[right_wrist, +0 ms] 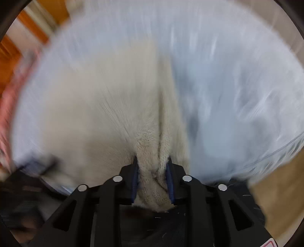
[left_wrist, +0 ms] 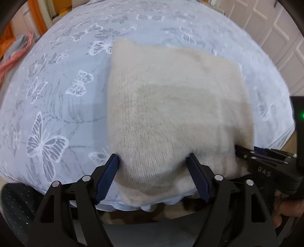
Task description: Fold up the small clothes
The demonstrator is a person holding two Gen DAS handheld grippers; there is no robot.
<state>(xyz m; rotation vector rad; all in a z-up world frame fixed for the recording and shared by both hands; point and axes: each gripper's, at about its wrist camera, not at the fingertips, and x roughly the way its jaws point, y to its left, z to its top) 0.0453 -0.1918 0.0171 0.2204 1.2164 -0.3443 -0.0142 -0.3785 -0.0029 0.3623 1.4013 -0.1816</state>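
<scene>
A cream knitted garment [left_wrist: 171, 98] lies folded on a pale blue sheet printed with white butterflies [left_wrist: 57, 95]. My left gripper [left_wrist: 153, 160] stands open and wide over the garment's near corner, its blue pads on either side of the cloth. At the garment's right edge, my right gripper [left_wrist: 245, 152] reaches in from the side. In the right wrist view, which is blurred, my right gripper [right_wrist: 152, 161] is shut on a bunched fold of the cream garment [right_wrist: 106, 106], and the cloth runs down between its pads.
A pink cloth [left_wrist: 11, 60] lies at the far left of the bed. White panelled doors [left_wrist: 275, 38] stand behind on the right, orange wood [left_wrist: 39, 17] on the left. A person's hand [left_wrist: 286, 209] holds the right gripper. Tan floor [right_wrist: 281, 180] shows past the bed's edge.
</scene>
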